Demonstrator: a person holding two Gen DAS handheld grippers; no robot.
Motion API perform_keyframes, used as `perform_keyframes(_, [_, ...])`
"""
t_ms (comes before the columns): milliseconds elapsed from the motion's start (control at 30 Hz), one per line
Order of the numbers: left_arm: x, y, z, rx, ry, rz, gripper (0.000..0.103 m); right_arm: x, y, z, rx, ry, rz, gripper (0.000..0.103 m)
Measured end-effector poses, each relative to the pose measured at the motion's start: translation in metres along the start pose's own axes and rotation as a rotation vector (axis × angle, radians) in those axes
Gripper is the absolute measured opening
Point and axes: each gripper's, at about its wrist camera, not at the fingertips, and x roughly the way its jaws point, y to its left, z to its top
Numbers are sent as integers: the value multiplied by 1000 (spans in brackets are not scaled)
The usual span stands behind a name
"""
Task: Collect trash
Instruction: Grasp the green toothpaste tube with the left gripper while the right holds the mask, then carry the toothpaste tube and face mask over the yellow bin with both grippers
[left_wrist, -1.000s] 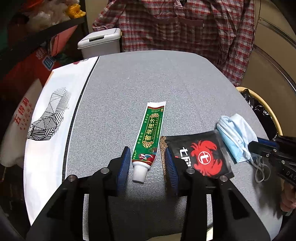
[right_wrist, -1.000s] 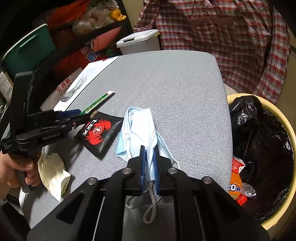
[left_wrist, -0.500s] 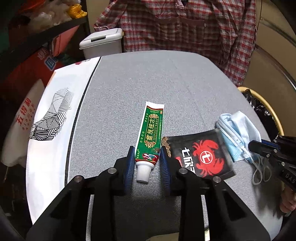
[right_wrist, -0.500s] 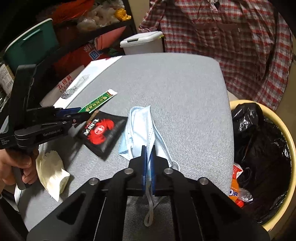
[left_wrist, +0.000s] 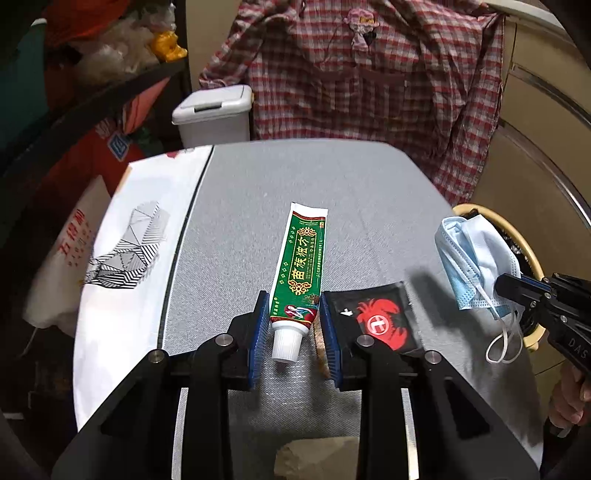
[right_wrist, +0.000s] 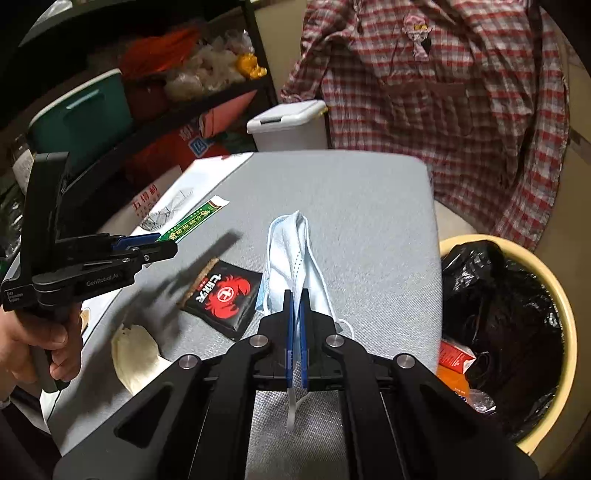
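Both my grippers, left (left_wrist: 291, 325) and right (right_wrist: 294, 325), now lift: toothpaste tube (left_wrist: 301, 266) clamped, mask (right_wrist: 291, 254) pinched thin; its loose loop may slip

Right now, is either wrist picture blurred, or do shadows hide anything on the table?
Left wrist view: sharp; fisheye bends the table edges. Right wrist view: table's far edge smeared, a soft dark shadow beside the black packet, hiding nothing; mask clear.

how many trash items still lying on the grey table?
2: black crab-print sachet mid-table, crumpled cream paper at its near left edge. Green tube and blue mask are lifted; more may be hidden.
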Motion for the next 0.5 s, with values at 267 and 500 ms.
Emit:
perform_keyframes(267, [-34,-18,2,-22,-79,3,28,-35,-4,0,14,-77,-15,3])
perform_keyframes(500, [-56,-31,1,-33,-126,1,28,-63,-16,-3,42,-135,-33,3])
